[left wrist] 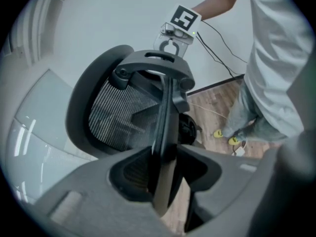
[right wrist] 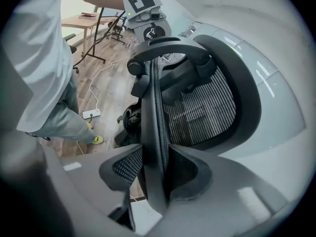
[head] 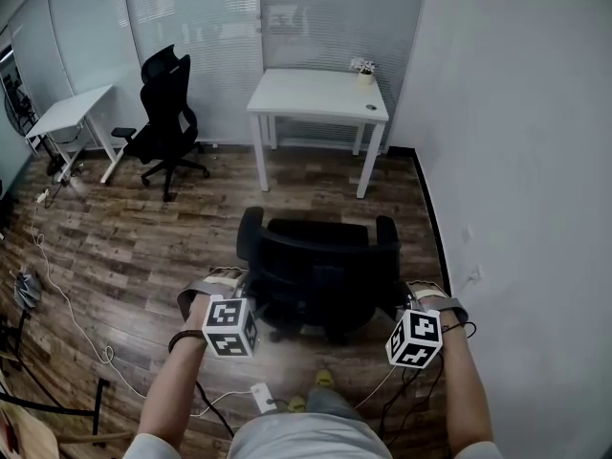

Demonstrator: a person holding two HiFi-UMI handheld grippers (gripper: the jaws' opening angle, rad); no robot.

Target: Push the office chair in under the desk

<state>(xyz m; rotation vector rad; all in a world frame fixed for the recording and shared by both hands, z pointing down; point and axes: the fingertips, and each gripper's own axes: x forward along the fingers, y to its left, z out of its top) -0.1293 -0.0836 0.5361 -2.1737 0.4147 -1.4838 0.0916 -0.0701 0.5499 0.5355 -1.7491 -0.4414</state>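
Note:
A black mesh office chair (head: 320,266) stands in front of me with its back towards me. Facing it is a white desk (head: 320,94) at the far wall, with bare floor between them. My left gripper (head: 247,290) sits at the backrest's left edge and my right gripper (head: 399,302) at its right edge. In the left gripper view the backrest frame (left wrist: 165,117) runs between the jaws of the left gripper (left wrist: 163,181), whose pads lie against it. The right gripper (right wrist: 155,177) clamps the frame (right wrist: 154,107) the same way on the other side.
A second black chair (head: 167,113) and another white desk (head: 72,113) stand at the back left. White cables (head: 67,299) and a power strip (head: 263,397) lie on the wood floor near my feet. A wall (head: 516,161) runs close along the right.

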